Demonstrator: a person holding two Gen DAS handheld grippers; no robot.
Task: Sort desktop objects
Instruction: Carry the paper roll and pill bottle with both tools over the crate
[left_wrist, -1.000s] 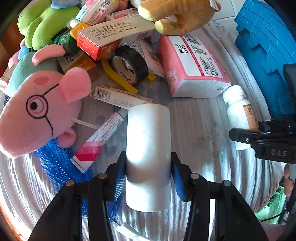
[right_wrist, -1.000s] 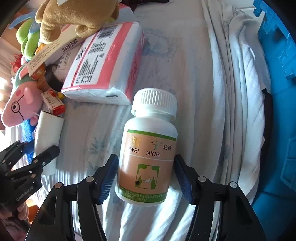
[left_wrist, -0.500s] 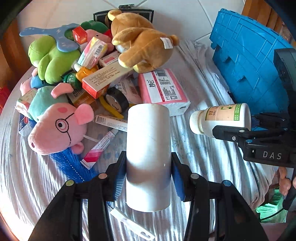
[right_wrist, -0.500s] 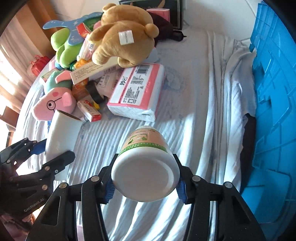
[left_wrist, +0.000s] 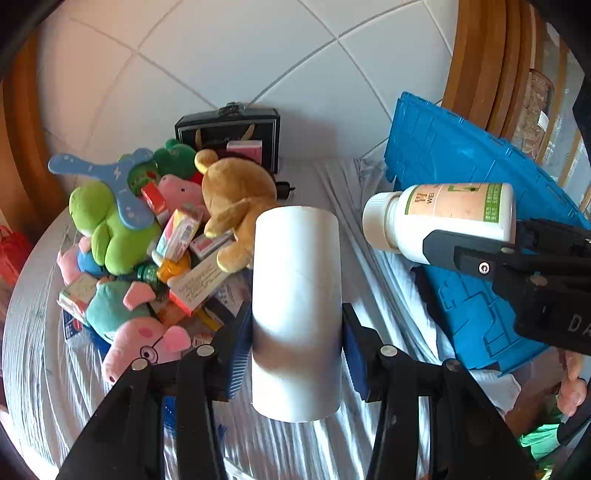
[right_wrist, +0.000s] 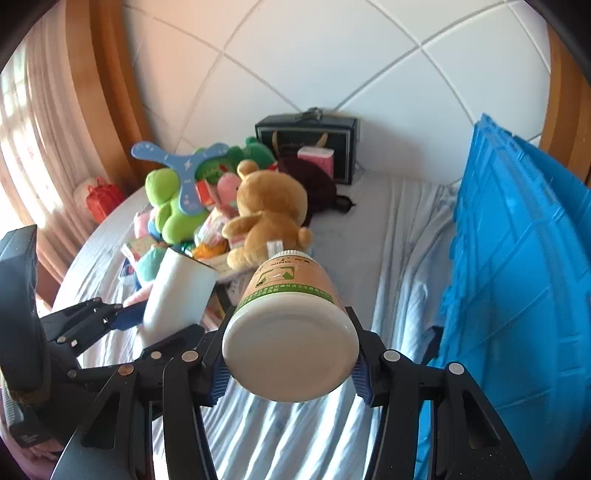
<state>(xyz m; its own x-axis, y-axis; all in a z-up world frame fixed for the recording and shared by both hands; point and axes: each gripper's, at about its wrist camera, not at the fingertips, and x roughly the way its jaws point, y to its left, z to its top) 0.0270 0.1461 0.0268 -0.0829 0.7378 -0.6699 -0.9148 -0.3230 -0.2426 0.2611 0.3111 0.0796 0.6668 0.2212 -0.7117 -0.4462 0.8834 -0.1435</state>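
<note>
**Two grippers, two objects held above the cluttered surface**

Both grippers are loaded. The left gripper (left_wrist: 295, 345) has its blue-padded fingers (left_wrist: 238, 354) partly spread and pressed against the sides of a plain white cardboard-like cylinder (left_wrist: 295, 310), which stands upright between them, clear of the cloth below. The right gripper (right_wrist: 290, 365) clamps a white plastic pill bottle with a tan and green label (right_wrist: 291, 321); its fingers (right_wrist: 360, 380) grip the bottle near the base, the flat bottom facing the camera and the cap end pointing away. In the left wrist view the same bottle lies sideways in the air, cap toward the cylinder, just beside it without touching.

Below, a wrinkled pale grey striped cloth (left_wrist: 48, 369) covers the surface. A heap of items lies toward the far left: a brown plush bear (left_wrist: 236, 199), a green plush toy (left_wrist: 110, 229), a pink pig plush with glasses (left_wrist: 144, 347), a blue propeller-shaped toy (left_wrist: 110, 184) and several small printed cartons (left_wrist: 195, 284). A blue plastic crate (right_wrist: 517, 258) stands along the right side, and a black gift bag (right_wrist: 308, 142) stands against the white tiled wall.
</note>
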